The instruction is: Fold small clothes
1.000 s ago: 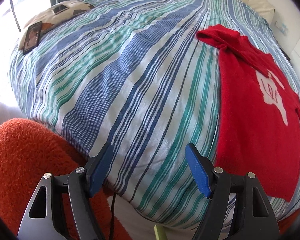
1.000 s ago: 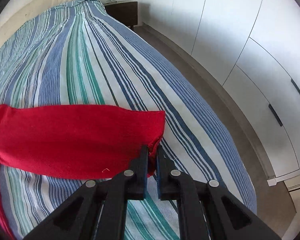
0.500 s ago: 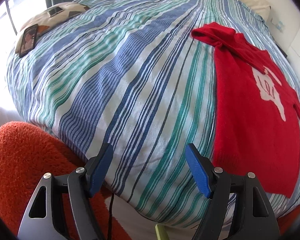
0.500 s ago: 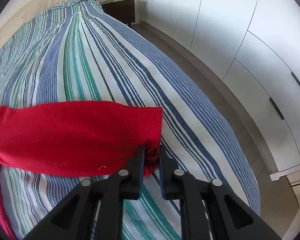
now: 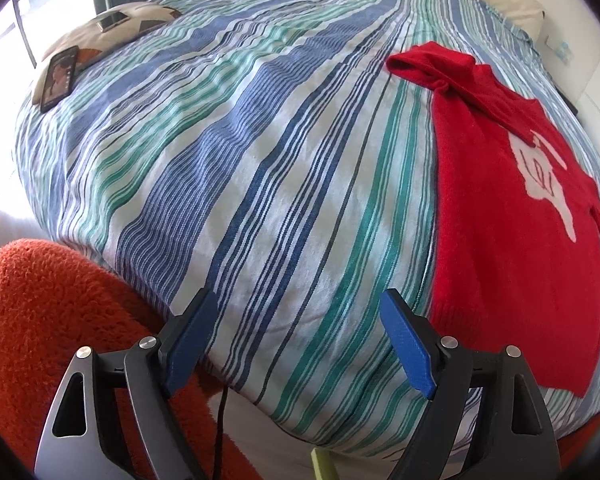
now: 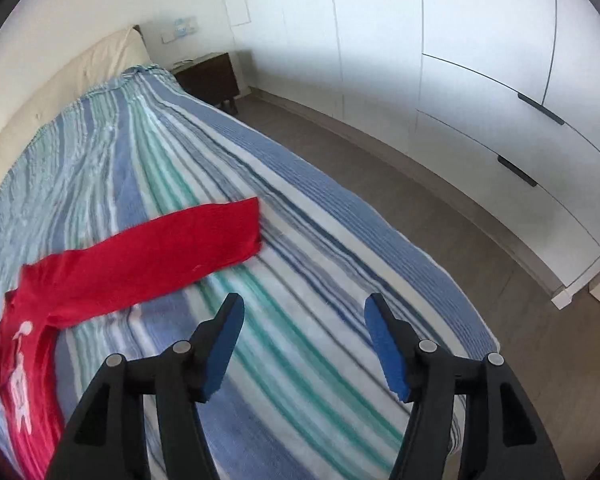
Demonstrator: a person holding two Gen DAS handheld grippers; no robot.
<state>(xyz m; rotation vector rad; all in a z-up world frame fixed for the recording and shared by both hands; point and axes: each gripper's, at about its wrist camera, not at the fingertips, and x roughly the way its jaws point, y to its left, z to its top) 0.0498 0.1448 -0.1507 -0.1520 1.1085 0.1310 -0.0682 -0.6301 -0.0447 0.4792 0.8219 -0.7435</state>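
A small red sweater (image 5: 512, 216) with a white figure on its front lies flat on the striped bedspread (image 5: 260, 168), one sleeve bent over near its top. In the right wrist view the other sleeve (image 6: 172, 252) stretches straight out across the stripes. My right gripper (image 6: 304, 340) hangs above the bed, back from the sleeve's cuff, its jaws opening with nothing between them. My left gripper (image 5: 300, 336) hovers over the bed's near edge, left of the sweater's hem, its jaws opening wider and empty.
A phone (image 5: 58, 78) and a patterned cushion (image 5: 112, 32) lie at the bed's far left corner. An orange fluffy rug (image 5: 48, 312) lies below the bed edge. White wardrobe doors (image 6: 480, 80), a dark nightstand (image 6: 208, 76) and bare floor (image 6: 440, 216) flank the bed's right side.
My right gripper let go of the sleeve's cuff, opened wide and pulled up and back from it. The sleeve now lies stretched out on the bed. My left gripper opened slightly wider.
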